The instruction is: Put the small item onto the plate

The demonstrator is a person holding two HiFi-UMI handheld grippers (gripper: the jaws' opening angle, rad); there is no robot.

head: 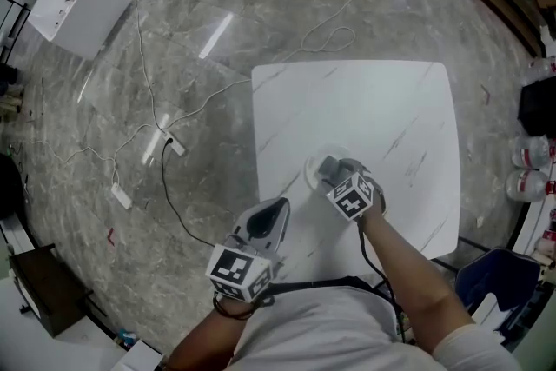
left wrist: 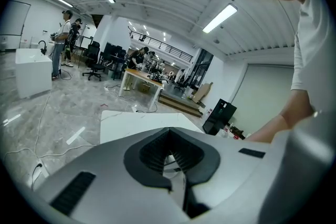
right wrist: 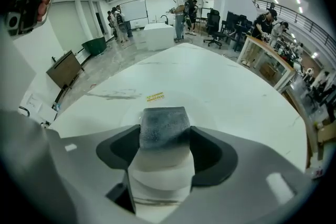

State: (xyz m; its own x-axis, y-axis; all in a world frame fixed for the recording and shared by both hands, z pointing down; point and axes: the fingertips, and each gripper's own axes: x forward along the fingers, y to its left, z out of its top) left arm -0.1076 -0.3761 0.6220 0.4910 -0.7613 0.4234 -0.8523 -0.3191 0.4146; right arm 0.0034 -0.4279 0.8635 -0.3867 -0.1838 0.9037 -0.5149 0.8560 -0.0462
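Note:
My right gripper hovers over a small white plate near the front of the white table. In the right gripper view the right gripper is shut on a small block, dark grey on top and whitish below, held just above the plate. The left gripper is at the table's front left edge, short of the plate, with its jaws together and nothing between them. The left gripper looks across the table top.
Cables and power strips trail over the marble floor left of the table. A white box stands at the far left. Bottles and a blue chair are on the right. People stand in the distance.

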